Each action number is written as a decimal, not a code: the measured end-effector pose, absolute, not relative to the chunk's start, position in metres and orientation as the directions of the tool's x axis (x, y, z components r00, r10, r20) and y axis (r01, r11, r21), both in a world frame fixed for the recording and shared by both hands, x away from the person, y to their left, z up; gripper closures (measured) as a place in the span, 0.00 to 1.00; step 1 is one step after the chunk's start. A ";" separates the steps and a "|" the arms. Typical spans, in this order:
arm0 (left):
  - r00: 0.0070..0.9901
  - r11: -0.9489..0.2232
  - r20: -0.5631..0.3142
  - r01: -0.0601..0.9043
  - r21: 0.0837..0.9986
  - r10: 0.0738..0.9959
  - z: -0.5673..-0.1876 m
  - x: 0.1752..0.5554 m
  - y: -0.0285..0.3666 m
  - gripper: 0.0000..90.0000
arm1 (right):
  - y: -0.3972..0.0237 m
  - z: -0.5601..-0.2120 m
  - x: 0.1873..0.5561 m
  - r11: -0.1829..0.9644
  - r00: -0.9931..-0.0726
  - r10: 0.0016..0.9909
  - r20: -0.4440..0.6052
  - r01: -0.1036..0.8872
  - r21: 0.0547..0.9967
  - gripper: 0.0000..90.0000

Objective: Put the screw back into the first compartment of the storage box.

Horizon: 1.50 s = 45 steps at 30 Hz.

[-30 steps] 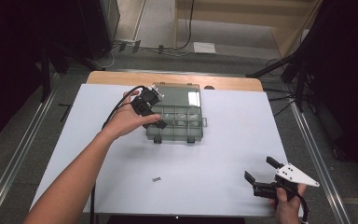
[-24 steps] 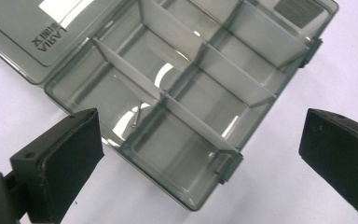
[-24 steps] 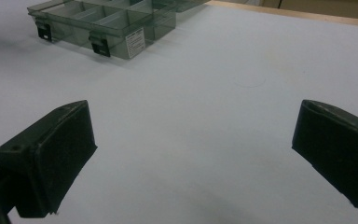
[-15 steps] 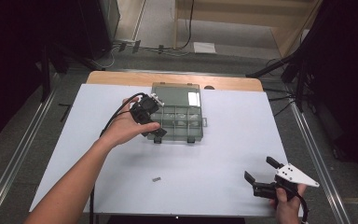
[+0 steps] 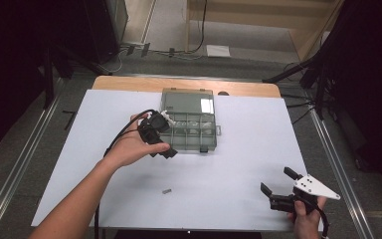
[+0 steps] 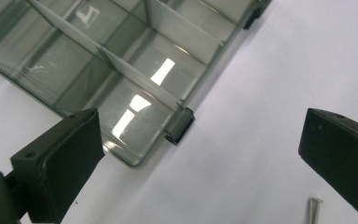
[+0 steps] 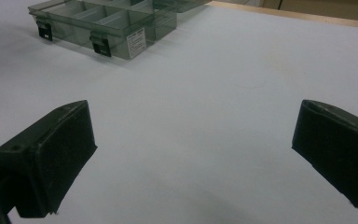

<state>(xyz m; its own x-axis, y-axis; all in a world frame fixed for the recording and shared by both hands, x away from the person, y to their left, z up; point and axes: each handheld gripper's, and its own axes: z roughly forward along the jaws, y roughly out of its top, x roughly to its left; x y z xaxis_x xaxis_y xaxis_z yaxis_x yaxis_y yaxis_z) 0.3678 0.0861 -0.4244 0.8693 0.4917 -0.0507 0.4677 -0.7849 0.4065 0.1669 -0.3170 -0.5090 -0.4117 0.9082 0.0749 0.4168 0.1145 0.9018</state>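
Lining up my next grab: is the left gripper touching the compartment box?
Cannot tell. In the left gripper view, one finger overlaps the compartment box corner, without plain contact or gap; the left gripper is open.

You see: counter [image 5: 238,164] white-topped, wooden strip at far edge | 1 white paper [image 5: 218,50] on the floor [image 5: 258,45] beyond | black cables [image 5: 199,30] trailing there

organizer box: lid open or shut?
Open. In the high view the lid lies flipped back behind the compartment tray, and the left gripper view looks straight down into uncovered compartments with their dividers.
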 end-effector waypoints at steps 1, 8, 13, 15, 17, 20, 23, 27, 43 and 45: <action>0.870 -0.787 -0.053 0.467 0.403 0.490 -0.425 0.366 0.086 0.00 | -0.317 -0.509 0.167 0.116 -0.412 0.908 0.074 0.417 0.902 0.00; 0.880 -0.801 -0.053 0.453 0.393 0.472 -0.431 0.349 0.085 0.00 | -0.317 -0.509 0.166 0.117 -0.414 0.908 0.073 0.415 0.902 0.00; 0.893 -0.811 -0.066 0.434 0.392 0.446 -0.435 0.336 0.085 0.06 | -0.317 -0.509 0.167 0.123 -0.417 0.906 0.068 0.414 0.902 0.00; 0.900 -0.822 -0.062 0.421 0.383 0.431 -0.438 0.331 0.084 0.06 | -0.317 -0.509 0.167 0.121 -0.417 0.906 0.070 0.415 0.902 0.00; 0.902 -0.828 -0.060 0.416 0.375 0.427 -0.441 0.327 0.083 0.06 | -0.317 -0.509 0.166 0.117 -0.414 0.908 0.073 0.417 0.901 0.00; 0.906 -0.831 -0.065 0.410 0.376 0.417 -0.442 0.321 0.084 0.16 | -0.316 -0.509 0.166 0.120 -0.416 0.907 0.070 0.413 0.903 0.00; 0.913 -0.844 -0.064 0.398 0.359 0.404 -0.444 0.316 0.084 0.20 | -0.316 -0.509 0.166 0.120 -0.415 0.907 0.068 0.412 0.903 0.00; 0.919 -0.847 -0.084 0.388 0.365 0.385 -0.444 0.310 0.086 0.36 | -0.317 -0.508 0.166 0.120 -0.414 0.907 0.068 0.412 0.903 0.00; 0.922 -0.872 -0.149 0.387 0.299 0.358 -0.461 0.291 0.088 0.76 | -0.316 -0.508 0.166 0.120 -0.413 0.908 0.068 0.411 0.903 0.00; 0.923 -0.875 -0.154 0.383 0.296 0.353 -0.463 0.290 0.088 0.79 | -0.316 -0.508 0.166 0.121 -0.414 0.908 0.067 0.411 0.904 0.00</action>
<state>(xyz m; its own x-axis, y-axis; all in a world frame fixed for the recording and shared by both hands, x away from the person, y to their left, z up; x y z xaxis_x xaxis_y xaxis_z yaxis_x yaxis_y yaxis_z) 0.2900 0.0882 -0.4631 0.9231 0.3525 -0.1539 0.3834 -0.8750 0.2955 0.1663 -0.3164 -0.5084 -0.4136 0.9080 0.0668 0.4111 0.1208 0.9035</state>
